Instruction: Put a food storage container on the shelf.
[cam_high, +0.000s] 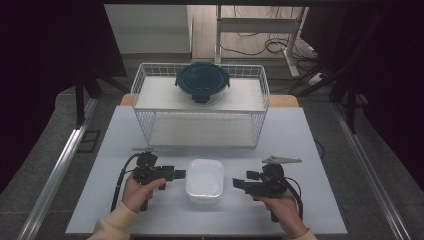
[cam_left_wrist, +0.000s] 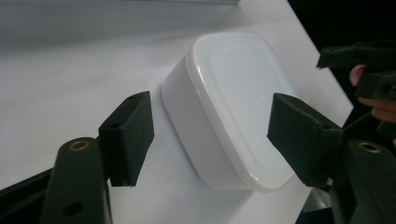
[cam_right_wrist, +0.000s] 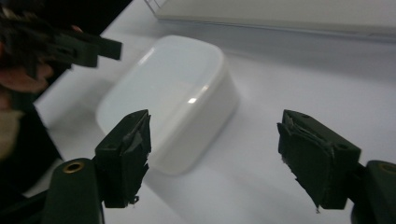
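Left side first: a person's left hand (cam_high: 139, 189), cream sleeve at the wrist, holds the left gripper (cam_high: 181, 174) low over the pale tabletop (cam_high: 100, 200), its tips pointing right at a white lidded container (cam_high: 205, 180). The tips sit just beside the container's left wall; from the high view I cannot tell whether they touch it. In the left gripper view the two black jaws stand apart with the container (cam_left_wrist: 229, 107) lying ahead between their lines, neither pad pressed on it. Centre: the container sits flat on the tabletop, lid on, rounded corners, midway between the two grippers and in front of a white wire basket (cam_high: 145, 80). On the basket's upper shelf, well behind the container, rests a round glass bowl with a dark blue lid (cam_high: 202, 81). Right side: the right hand (cam_high: 284, 212) holds the right gripper (cam_high: 236, 184), tips pointing left, near the container's right wall but clear of it. In the right gripper view its jaws are apart, pads worn and frayed, the container (cam_right_wrist: 173, 98) ahead and toward the left jaw, nothing clamped.
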